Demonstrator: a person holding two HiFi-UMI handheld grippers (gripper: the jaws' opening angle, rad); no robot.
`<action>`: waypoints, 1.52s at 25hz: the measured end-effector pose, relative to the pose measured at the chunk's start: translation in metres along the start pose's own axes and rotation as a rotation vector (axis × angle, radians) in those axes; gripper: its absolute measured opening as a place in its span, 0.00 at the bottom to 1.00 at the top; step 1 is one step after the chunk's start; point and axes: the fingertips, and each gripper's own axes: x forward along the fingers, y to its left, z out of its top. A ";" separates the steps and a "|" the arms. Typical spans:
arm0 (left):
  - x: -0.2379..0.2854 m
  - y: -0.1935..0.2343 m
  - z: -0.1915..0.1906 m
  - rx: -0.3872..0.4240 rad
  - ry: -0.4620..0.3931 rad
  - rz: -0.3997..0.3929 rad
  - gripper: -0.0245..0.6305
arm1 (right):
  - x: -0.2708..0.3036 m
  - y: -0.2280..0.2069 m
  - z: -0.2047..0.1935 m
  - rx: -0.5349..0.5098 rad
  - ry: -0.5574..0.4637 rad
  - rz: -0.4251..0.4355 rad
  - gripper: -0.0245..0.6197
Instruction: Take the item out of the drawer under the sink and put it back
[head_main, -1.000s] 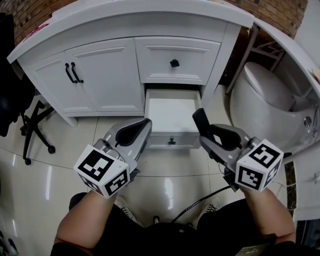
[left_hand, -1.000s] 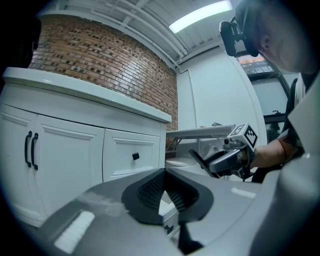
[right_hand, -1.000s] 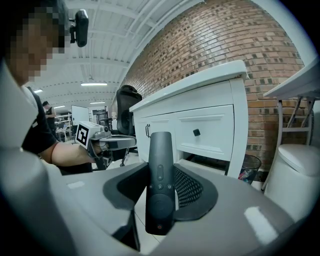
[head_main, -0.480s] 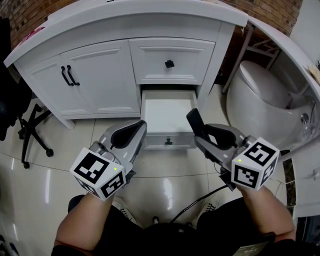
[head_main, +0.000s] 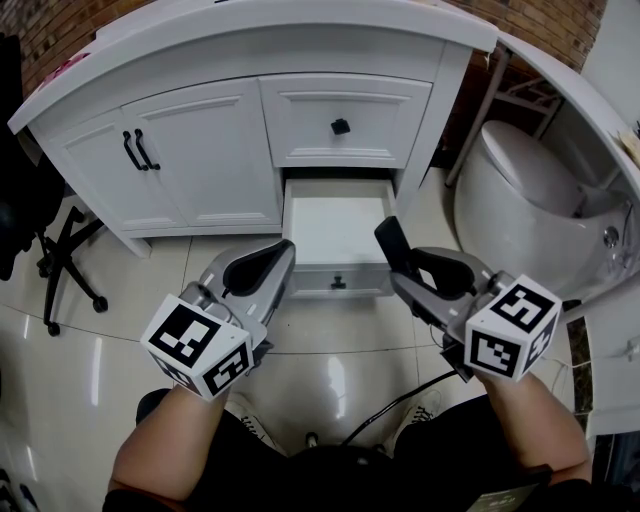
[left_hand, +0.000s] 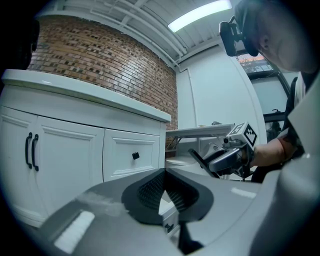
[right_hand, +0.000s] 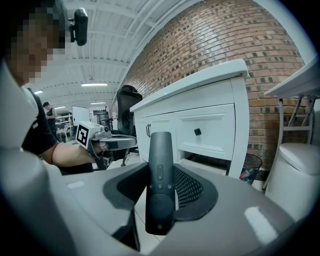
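Note:
The lower drawer (head_main: 312, 281) of the white vanity stands pulled out, and its white inside shows nothing in it. A slim black remote control (head_main: 392, 242) (right_hand: 160, 180) is upright in my right gripper (head_main: 405, 264) (right_hand: 161, 197), which is shut on it just in front of the drawer's right corner. My left gripper (head_main: 281, 258) (left_hand: 165, 194) hovers at the drawer's left front corner. Its pads are together and hold nothing.
Above the open drawer is a closed drawer (head_main: 345, 122) with a black knob, and to its left two cabinet doors (head_main: 180, 160). A white toilet (head_main: 520, 190) stands at the right. An office chair base (head_main: 65, 255) is on the tiled floor at the left.
Both grippers and the remote keep the same stance before the drawer. Only the head view has shifted a little.

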 end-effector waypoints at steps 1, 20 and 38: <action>0.000 0.000 0.000 0.000 0.000 0.000 0.05 | 0.000 0.000 0.000 0.000 0.000 0.000 0.30; -0.004 0.000 0.003 0.000 -0.010 0.006 0.04 | 0.006 -0.002 0.001 -0.004 0.003 -0.011 0.30; -0.002 0.004 0.003 0.008 -0.001 0.011 0.05 | 0.098 -0.066 0.005 -0.185 0.241 -0.012 0.30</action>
